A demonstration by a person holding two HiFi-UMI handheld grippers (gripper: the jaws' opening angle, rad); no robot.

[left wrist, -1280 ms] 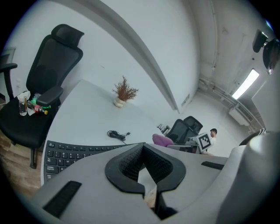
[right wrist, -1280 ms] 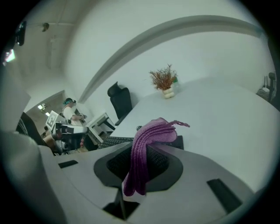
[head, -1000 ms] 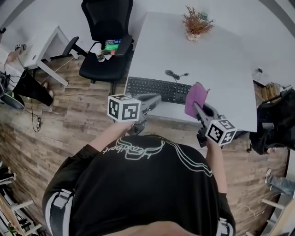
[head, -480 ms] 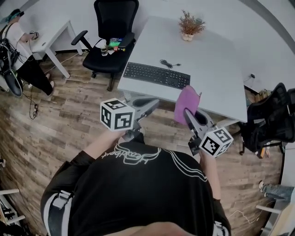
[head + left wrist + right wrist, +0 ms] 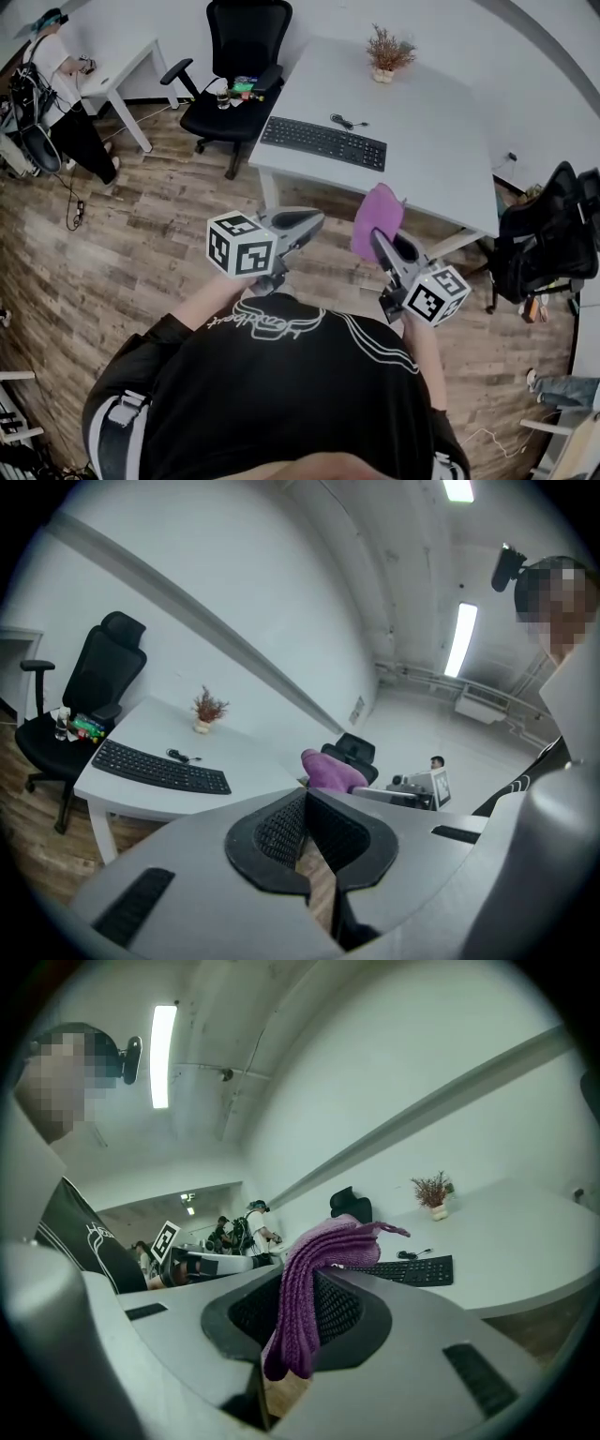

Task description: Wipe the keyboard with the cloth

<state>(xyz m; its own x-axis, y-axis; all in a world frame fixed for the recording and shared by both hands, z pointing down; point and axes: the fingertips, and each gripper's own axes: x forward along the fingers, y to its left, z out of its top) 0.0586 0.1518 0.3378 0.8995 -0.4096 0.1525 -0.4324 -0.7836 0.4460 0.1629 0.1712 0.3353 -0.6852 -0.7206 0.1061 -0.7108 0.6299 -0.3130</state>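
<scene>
Right gripper (image 5: 379,240) forward; cloth (image 5: 376,210) between jaws

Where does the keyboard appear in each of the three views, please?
Head view: the keyboard lies at upper centre, near the table's front edge.
Left gripper view: the keyboard is left of centre, at mid-height.
Right gripper view: the keyboard is right of centre, below mid-height.
Shared landmark: the potted plant, standing on the table beyond the keyboard.
</scene>
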